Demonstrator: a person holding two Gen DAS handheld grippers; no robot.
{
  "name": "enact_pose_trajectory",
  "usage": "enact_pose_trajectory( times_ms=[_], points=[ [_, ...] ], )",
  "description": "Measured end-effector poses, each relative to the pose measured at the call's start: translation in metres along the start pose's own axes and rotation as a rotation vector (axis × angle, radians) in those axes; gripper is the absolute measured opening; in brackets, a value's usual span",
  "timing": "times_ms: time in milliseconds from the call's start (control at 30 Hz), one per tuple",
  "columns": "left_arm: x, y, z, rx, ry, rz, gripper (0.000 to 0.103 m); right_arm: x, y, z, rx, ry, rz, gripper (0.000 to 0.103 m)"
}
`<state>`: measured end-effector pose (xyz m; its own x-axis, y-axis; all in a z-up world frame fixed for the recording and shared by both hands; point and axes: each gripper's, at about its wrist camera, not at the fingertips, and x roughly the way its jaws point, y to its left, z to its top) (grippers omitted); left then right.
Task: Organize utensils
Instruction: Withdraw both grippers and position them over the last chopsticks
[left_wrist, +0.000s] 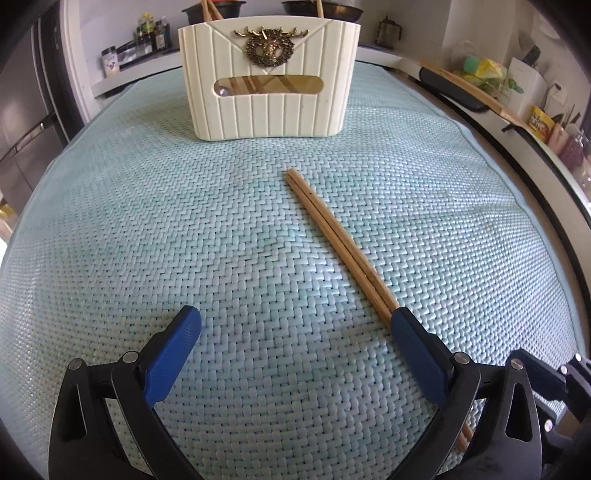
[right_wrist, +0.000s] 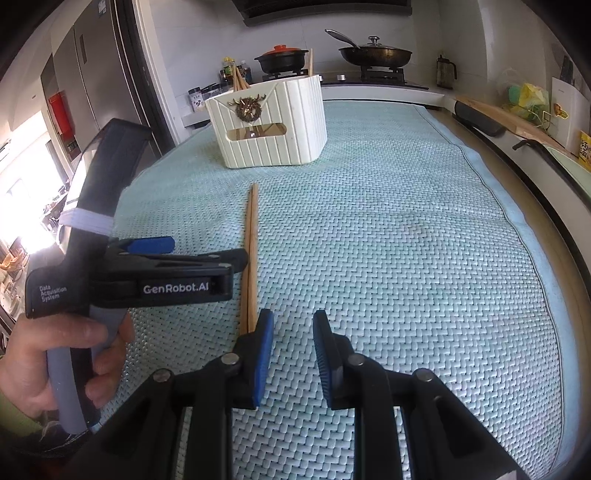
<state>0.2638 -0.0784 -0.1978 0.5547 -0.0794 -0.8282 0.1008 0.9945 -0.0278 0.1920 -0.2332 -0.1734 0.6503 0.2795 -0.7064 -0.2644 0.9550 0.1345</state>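
The pair of chopsticks (left_wrist: 334, 238) lies flat on the woven green mat (left_wrist: 147, 240), in front of the cream holder (left_wrist: 269, 79). The left gripper (left_wrist: 295, 325) hangs wide open over the mat, holding nothing; its body reads "GenRobot.AI" and "Data Acquisition System". The right gripper (right_wrist: 293, 326) sits narrowly parted and empty, chopsticks just outside its left finger.

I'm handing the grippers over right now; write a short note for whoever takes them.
Left gripper: open, empty, low over the mat.
Right gripper: jaws a little apart, empty.
Chopsticks: a pair lying together on the mat, near ends beside the left gripper's right finger, not gripped.
Holder: upright at the far end, already holding some chopsticks.
Left: grip the pair and put it in the holder.
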Motion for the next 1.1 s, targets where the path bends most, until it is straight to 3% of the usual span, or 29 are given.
enact_pose_trajectory(
  times_ms=[233,333,833,1100],
  points=[
    [0.008,-0.001,0.010,-0.034,0.022,0.013,0.103,0.004,0.013,-0.004,-0.074,0.003,-0.043,0.023],
    [0.010,-0.006,0.008,-0.006,0.023,0.061,0.103,0.005,0.014,-0.008,-0.087,0.010,-0.052,0.023],
    [0.008,0.000,0.006,0.003,0.027,0.055,0.103,0.007,0.017,-0.013,-0.101,0.009,-0.060,0.023],
    [0.004,0.022,0.004,-0.005,0.023,0.056,0.103,0.006,0.016,-0.013,-0.099,0.013,-0.066,0.024]
  ],
)
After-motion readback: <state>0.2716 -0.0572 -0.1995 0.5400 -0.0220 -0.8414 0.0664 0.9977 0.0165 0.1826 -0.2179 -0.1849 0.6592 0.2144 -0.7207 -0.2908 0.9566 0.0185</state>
